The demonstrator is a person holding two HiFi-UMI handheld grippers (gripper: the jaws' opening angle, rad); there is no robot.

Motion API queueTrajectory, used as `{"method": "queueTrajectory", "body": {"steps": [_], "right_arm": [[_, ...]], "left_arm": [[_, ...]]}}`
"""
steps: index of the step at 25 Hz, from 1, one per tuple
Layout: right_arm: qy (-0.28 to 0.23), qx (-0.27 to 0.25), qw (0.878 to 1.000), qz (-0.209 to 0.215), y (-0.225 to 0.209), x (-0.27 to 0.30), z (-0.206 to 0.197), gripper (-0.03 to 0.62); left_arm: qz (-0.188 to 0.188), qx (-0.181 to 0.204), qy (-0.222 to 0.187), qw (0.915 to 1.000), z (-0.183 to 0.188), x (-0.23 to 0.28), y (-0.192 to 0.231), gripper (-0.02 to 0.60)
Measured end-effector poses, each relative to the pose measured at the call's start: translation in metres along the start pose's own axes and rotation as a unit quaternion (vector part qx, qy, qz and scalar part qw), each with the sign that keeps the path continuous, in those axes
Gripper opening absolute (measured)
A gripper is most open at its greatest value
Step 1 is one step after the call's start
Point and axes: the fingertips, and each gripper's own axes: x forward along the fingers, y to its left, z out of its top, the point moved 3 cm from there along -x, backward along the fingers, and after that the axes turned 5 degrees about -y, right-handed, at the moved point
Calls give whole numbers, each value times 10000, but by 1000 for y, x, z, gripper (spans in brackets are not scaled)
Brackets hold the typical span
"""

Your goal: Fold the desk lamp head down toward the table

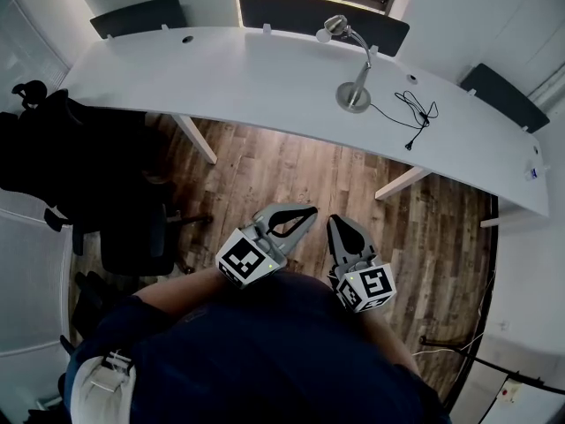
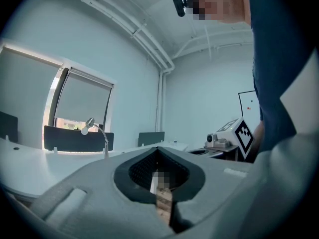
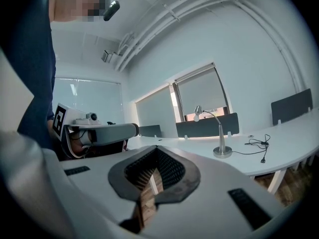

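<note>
Left gripper (image 1: 309,211), right gripper (image 1: 336,222), both closed, desk lamp (image 1: 355,94) well ahead

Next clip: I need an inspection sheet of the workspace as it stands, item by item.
Surface: white curved desk, standing on white legs.
Job's things: desk lamp upright on its round base; head raised, not yet folded down.
Clutter: small item at the desk's right end, too small to tell.
Tools: left tool and right tool both shut and empty, held near the person's body, well apart from the desk.
Cables: black cable runs from the lamp base in a loose tangle, its plug end lying on the desk.
Surroundings: wood floor; office chair at left; dark panels behind the desk.
</note>
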Motion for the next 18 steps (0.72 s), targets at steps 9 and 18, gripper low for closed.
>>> {"method": "queueTrajectory", "body": {"steps": [9,18], "right_arm": [[111,-88,9993,-349,-55,73,12,9],[134,-189,9976,-656,-99,185,34,11]], "left_arm": [[-157,40,-271,9995,9,52,90,6],[-502,286,-444,9973,26,96,212,6]]}}
